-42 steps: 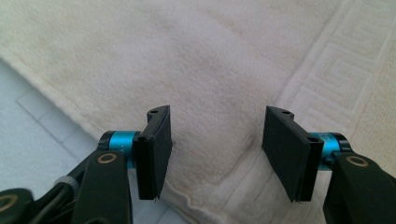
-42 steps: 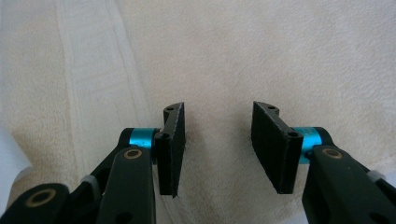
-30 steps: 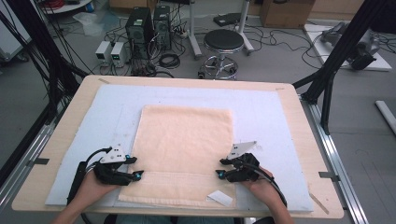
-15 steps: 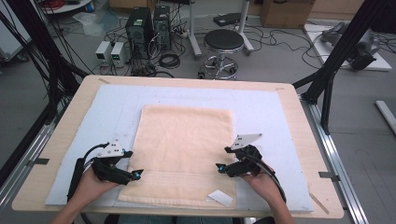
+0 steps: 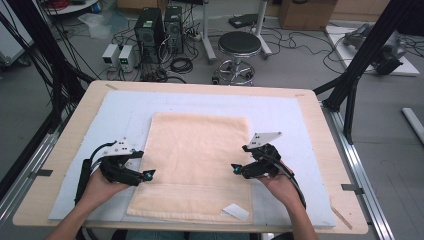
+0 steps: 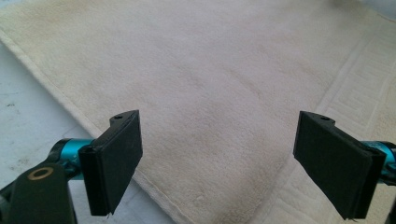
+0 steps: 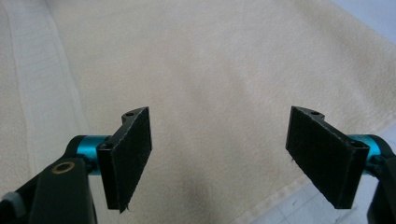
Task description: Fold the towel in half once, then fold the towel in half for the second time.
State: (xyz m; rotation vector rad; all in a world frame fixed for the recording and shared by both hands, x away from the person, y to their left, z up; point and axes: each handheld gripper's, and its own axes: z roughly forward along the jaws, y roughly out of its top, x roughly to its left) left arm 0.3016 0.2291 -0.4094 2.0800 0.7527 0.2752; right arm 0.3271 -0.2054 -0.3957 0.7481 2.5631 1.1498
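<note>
Your towel (image 5: 195,165) lies flat and folded on the pale blue mat (image 5: 295,120) that covers the wooden surface (image 5: 80,107), nearer the mat's front edge than its far one, with a doubled band running across its near end. A small white label (image 5: 236,212) sticks out at the towel's near right corner. Your left hand-held gripper (image 5: 148,174) sits at the towel's left edge, just above that band, tips pointing inward over the cloth; its jaws have just been opening and now stand spread wide. In the left gripper view, your left hand-held gripper (image 6: 217,158) has only the towel (image 6: 210,93) lying below the gap, and neither pad touches it. Your right hand-held gripper (image 5: 235,170) mirrors this at the towel's right edge, tips pointing inward, jaws likewise just opened and spread. In the right gripper view, your right hand-held gripper (image 7: 219,154) hangs over the towel (image 7: 210,70), with the cloth's hem and a strip of mat (image 7: 299,205) below the right jaw. Neither gripper holds the towel.
</note>
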